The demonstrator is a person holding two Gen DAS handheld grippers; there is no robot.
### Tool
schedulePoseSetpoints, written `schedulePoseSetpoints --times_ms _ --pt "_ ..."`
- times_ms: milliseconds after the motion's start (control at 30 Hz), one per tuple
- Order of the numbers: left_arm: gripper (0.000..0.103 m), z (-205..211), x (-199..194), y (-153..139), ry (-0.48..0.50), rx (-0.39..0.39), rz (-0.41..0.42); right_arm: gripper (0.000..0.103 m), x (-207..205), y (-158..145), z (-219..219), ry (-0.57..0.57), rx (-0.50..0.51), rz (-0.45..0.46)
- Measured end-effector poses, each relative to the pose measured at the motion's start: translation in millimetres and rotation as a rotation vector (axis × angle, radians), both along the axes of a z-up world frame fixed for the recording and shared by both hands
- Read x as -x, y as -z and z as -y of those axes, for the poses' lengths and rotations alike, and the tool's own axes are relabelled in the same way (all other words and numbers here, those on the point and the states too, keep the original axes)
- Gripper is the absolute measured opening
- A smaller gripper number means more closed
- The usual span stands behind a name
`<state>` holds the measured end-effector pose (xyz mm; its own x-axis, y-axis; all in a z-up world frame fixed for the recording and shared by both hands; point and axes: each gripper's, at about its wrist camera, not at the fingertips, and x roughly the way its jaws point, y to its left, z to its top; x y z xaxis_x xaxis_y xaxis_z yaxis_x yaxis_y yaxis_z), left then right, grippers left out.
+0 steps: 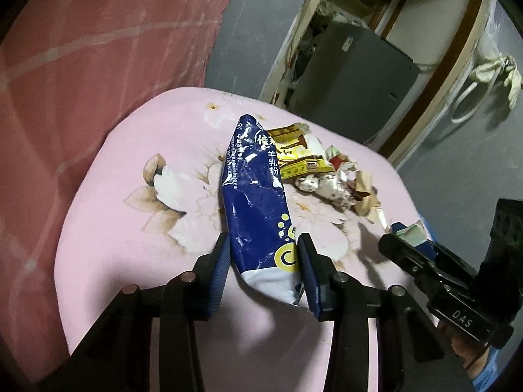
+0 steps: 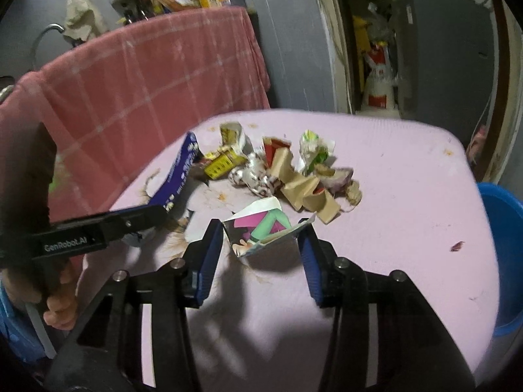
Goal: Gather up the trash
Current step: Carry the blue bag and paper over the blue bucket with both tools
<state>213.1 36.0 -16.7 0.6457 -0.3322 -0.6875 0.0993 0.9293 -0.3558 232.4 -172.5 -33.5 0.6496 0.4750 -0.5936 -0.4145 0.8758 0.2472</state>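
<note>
A blue and white milk-powder bag lies on the pink flowered table. My left gripper straddles the bag's near end, jaws open, pads beside it on both sides. Behind the bag lie yellow wrappers and crumpled paper. In the right wrist view, my right gripper is open around a folded printed paper with pink and green figures. The trash pile lies beyond it. The blue bag and the left gripper's arm show at left.
A red checked cloth hangs behind the table. A blue tub stands off the table's right edge. A grey box and a doorway are behind. A small dark scrap lies on the table at right.
</note>
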Motion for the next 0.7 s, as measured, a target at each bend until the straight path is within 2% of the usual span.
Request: schedulePoseSetpoints --times_ms 100,233,433,567,700 --pt "0.036 6 13 -9 -0.018 0.035 0.067 0.046 14 -13 9 0.021 -0.011 0.093" --pt "0.036 24 18 -27 -0.015 0.046 0.175 0.046 30 -32 27 0.067 -0.005 0.236" --pt "0.036 67 14 -59 0.01 0.047 0.355 0.046 48 -67 68 0.196 0.004 0.441" --pt "0.036 113 10 -81 0.065 0.037 0.483 0.046 47 -86 100 0.285 0.012 0.514" --pt "0.036 149 -3 -93 0.123 0.063 0.533 0.047 42 -99 136 0.373 0.013 0.548"
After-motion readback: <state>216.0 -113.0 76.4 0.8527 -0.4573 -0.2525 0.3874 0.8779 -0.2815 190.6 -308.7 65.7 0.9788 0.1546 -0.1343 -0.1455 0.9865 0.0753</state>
